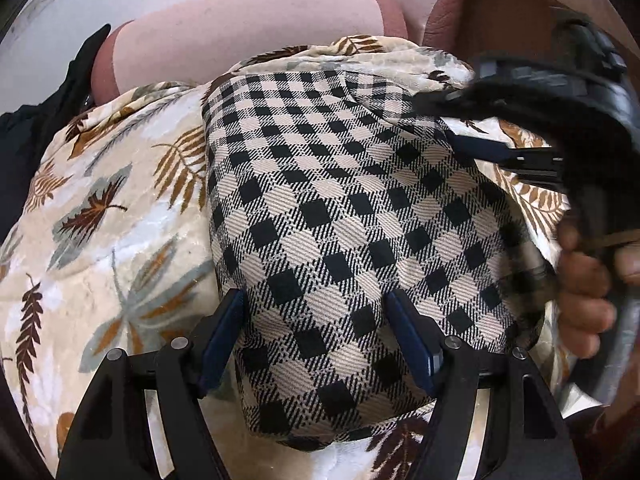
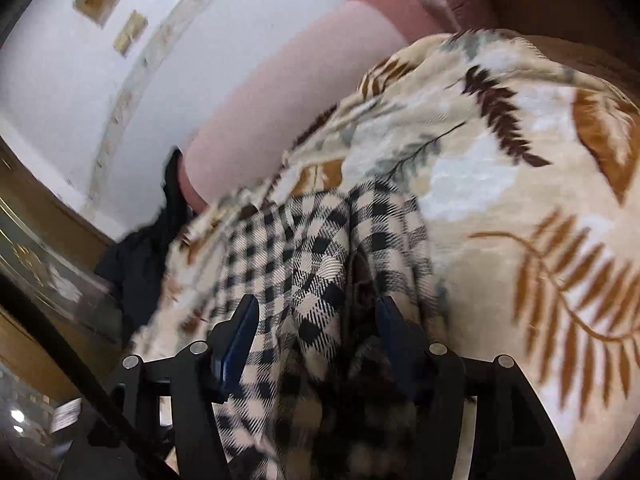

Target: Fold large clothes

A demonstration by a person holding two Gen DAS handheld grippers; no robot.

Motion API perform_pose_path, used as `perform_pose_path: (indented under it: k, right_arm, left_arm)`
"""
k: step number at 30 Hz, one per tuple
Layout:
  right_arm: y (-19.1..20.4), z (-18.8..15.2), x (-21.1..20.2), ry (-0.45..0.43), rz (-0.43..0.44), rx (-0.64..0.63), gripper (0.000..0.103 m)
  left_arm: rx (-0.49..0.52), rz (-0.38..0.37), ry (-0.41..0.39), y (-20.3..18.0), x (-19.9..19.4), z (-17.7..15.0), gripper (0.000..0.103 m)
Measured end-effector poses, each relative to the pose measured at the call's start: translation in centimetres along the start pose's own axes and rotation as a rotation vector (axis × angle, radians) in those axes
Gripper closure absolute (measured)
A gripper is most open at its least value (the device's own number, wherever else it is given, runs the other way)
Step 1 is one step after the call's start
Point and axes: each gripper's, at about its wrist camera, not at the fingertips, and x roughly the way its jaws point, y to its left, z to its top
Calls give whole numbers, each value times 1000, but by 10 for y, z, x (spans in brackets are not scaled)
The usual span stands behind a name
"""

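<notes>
A black-and-cream checked garment (image 1: pixel 340 208) lies folded in a thick bundle on a leaf-patterned blanket (image 1: pixel 120 208). My left gripper (image 1: pixel 316 320) is open, its blue pads straddling the bundle's near end. My right gripper (image 1: pixel 492 148) reaches in from the right over the bundle's far corner; a hand (image 1: pixel 584 300) holds it. In the right wrist view the right gripper (image 2: pixel 316 324) is open with the checked garment (image 2: pixel 304 264) bunched between its fingers; this view is blurred.
The blanket (image 2: pixel 520 184) covers a sofa with pink cushions (image 1: pixel 248 32) and brown leather trim (image 1: pixel 448 12). A black cloth (image 1: pixel 36 128) lies at the left edge. A white wall (image 2: pixel 80 80) and wooden furniture (image 2: pixel 44 224) stand to the left.
</notes>
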Motion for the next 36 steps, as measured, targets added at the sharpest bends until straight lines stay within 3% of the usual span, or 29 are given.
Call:
perform_pose_path:
  k: [1,2,3,6,8,10,14,16,19,20,23,26,29,32,34,36]
  right_arm:
    - [5,0,8,13,-12,-14,42]
    - [9,-2,14,36,-9,-21,75]
    - [11,-2,16,48,-11,-19,92]
    - [14,-1,-12,-28,3,-32,93]
    - [11,-1,-36,-78,6,-37,93]
    - [7,-3,-55,-105,-13,-40,94]
    - [-20,-12,-49,-38,-113,-17,93]
    - [-37,-19,-29,42,-154,14,93]
    - [-55,-23,-15,79,-208,58,76]
    - [-57,-22,-18,71,-222,63,64]
    - [-62,-18,-38,12,-200,83,60]
    - [-49,-19,-76,-117,-173,35,60]
    - [-23,-28,-96,-155,-86,-47,69]
    - [-4,-48,-90,-58,57,-69,77]
    - [0,-60,-76,22,42,-70,78]
    - [-3,-71,-61,100,-41,-73,79]
  left_arm:
    - [-4,-6,7,1,-2,0,31]
    - [-8,-17,14,2,-5,1,31]
    - [-21,-43,15,4,-12,2,31]
    - [-68,-143,-56,14,-40,6,32]
    - [-81,-132,-95,18,-48,11,32]
    - [-89,-133,-72,20,-38,15,32]
    - [-105,-131,56,14,3,4,31]
    - [-76,-74,67,7,17,-4,30]
    - [-38,-49,66,0,15,-4,29]
    - [-37,-56,79,1,13,-2,30]
    - [-82,-106,84,12,-2,1,31]
    - [-123,-122,3,24,-27,-3,31]
    - [-128,-98,-11,28,-29,-7,31]
    - [-146,-103,55,31,-13,-18,31]
    - [-138,-119,94,30,0,-30,31]
    - [-125,-132,126,24,5,-41,31]
